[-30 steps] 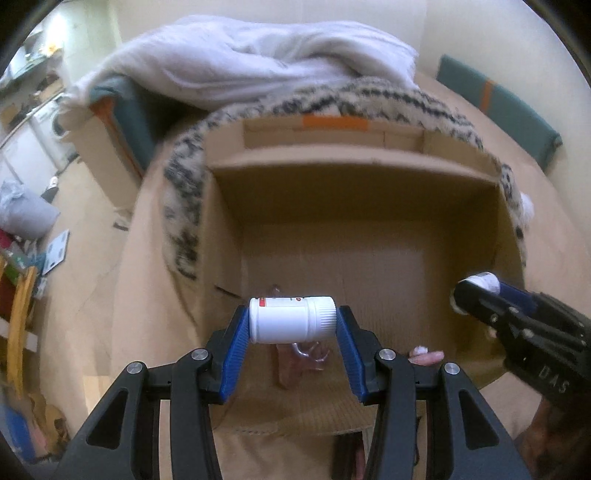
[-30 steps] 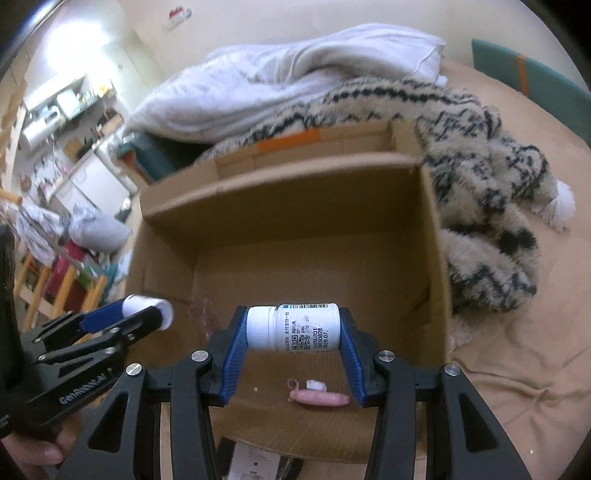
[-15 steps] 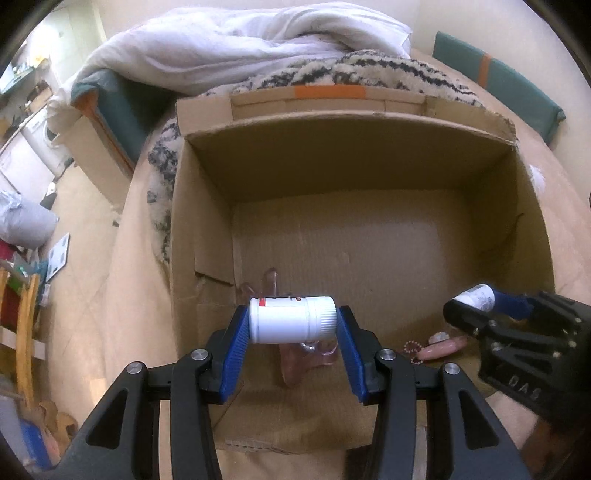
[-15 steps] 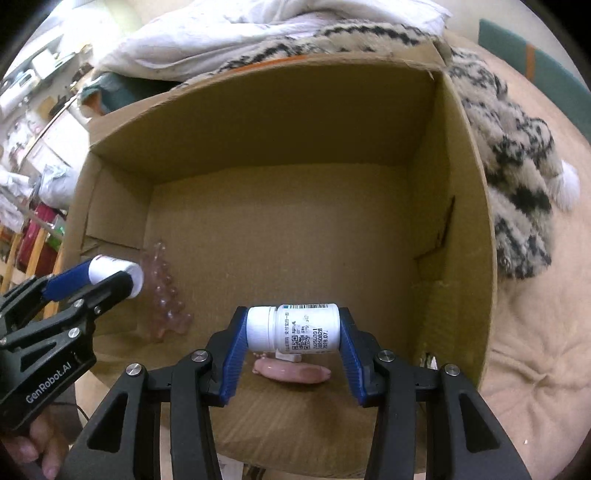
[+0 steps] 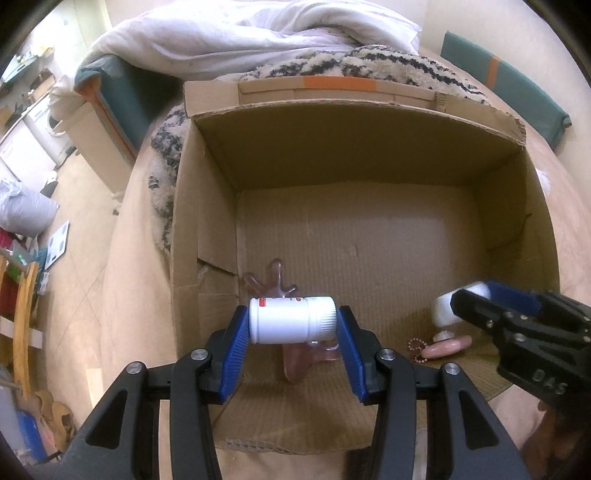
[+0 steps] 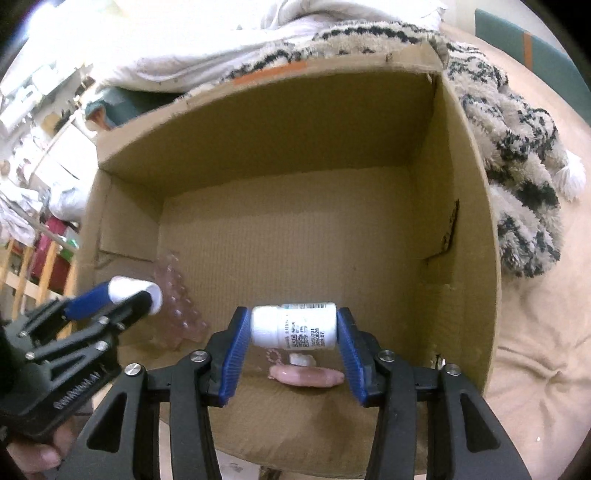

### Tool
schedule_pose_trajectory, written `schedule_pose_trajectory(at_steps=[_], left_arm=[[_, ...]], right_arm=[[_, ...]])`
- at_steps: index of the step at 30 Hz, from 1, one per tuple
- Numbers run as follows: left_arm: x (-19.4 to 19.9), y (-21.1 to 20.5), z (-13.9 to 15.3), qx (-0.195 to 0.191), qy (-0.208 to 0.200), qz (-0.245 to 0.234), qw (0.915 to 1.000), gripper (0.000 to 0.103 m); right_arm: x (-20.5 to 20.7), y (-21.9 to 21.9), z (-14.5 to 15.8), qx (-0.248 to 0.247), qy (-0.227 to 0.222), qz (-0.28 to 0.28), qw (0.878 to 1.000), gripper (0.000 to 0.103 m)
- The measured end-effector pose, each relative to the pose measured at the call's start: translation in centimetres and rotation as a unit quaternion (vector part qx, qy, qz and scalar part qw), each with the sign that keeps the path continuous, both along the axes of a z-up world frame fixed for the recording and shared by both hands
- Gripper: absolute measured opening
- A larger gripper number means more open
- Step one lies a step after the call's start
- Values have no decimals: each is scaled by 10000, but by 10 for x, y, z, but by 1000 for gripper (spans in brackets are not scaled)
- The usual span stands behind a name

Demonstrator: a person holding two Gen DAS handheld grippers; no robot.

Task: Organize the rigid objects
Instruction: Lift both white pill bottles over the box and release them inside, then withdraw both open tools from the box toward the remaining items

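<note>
Both tools reach down into an open cardboard box (image 5: pixel 369 155) that sits on a tan-covered bed beside a black-and-cream shaggy blanket (image 6: pixel 517 184). The left tool (image 5: pixel 293 325) is clenched on a white pill bottle (image 5: pixel 291 319), held sideways between its blue pads with the ribbed cap toward the right pad, above the near left part of the box floor. Under it lies a translucent pink hand-shaped piece (image 5: pixel 273 284) with its fingers spread toward the left wall. The right tool (image 6: pixel 293 326) has just been letting its jaws out: the second white bottle (image 6: pixel 293 325), printed with a barcode label, sits tilted between the pads, with a gap showing at the right pad, so it looks released rather than gripped. Whether the left pad touches the bottle I cannot tell. Below it on the box floor rest a pink oblong trinket (image 6: pixel 306 376) with a small white piece and a bead chain beside it. A white duvet (image 5: pixel 240 33) is heaped behind the box.
</note>
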State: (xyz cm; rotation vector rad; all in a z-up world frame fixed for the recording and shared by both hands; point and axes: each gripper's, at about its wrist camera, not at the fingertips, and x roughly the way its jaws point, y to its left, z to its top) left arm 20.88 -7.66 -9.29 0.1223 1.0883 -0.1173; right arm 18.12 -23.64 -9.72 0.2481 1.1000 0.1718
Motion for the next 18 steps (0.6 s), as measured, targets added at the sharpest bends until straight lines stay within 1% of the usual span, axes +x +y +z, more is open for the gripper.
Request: schedule_pose_trajectory(at_steps=[2, 4, 5, 7, 9, 11, 14, 18], left_arm=[[-1, -1, 1, 21, -18, -13, 10000, 44], [-2, -1, 2, 18, -21, -19, 10000, 44], [-2, -1, 3, 17, -18, -8, 10000, 46], [-4, 0, 6, -19, -58, 76, 10000, 70], [-5, 0, 9, -154, -97, 88, 9998, 71], [-6, -2, 12, -180, -93, 24, 9998, 71], [-8, -3, 15, -101, -159, 23, 9998, 71], [-7, 2, 17, -169, -134, 96, 9997, 71]], right_arm=[[-1, -1, 6, 57, -136, -2, 9999, 67], [-3, 0, 12, 107, -245, 14, 9996, 72], [-3, 0, 14, 108, -294, 20, 9995, 75], [-6, 1, 18, -20, -398, 16, 9992, 76], [-8, 2, 23, -156, -508, -29, 9986, 80], [-8, -1, 26, -85, -580, -112, 9982, 86], [-7, -6, 25, 30, -547, -223, 9983, 87], [-6, -11, 20, 200, -412, -337, 9984, 87]])
